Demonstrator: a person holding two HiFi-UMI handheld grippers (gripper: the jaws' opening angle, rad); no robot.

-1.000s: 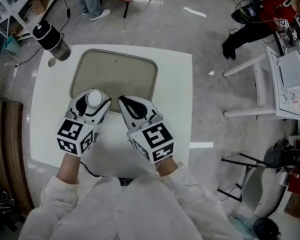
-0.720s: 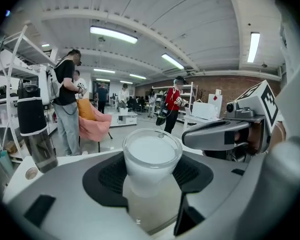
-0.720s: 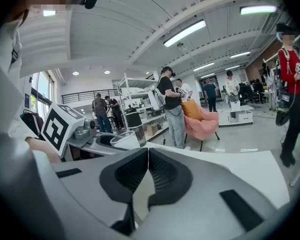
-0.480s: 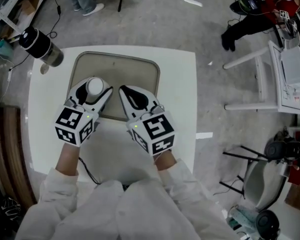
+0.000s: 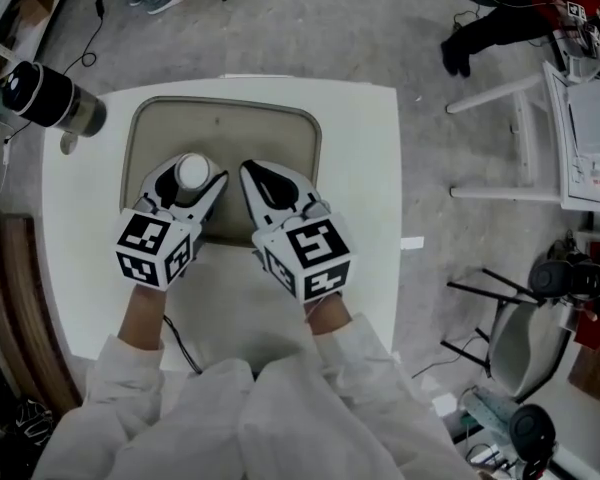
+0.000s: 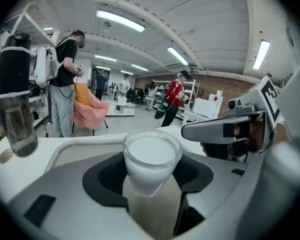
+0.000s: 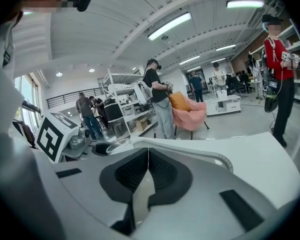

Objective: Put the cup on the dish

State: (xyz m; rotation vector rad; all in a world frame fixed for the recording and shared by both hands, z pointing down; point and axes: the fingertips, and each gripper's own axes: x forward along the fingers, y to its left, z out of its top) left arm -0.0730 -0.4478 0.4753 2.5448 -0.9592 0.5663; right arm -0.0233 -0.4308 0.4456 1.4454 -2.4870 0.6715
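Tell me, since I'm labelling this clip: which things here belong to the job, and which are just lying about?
Job: cup, gripped by the left gripper; dish.
Lying about: bottle at the table corner; right gripper, shut and empty.

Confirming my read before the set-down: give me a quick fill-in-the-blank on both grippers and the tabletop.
1. The left gripper has its jaws closed on the ____.
2. The right gripper has its jaws ____, with nothing between them.
3. In the head view the cup shows over the beige tray, and its inside looks ____ in colour.
4. The bottle stands at the table's far ____ corner.
Missing words: cup; shut; white; left.
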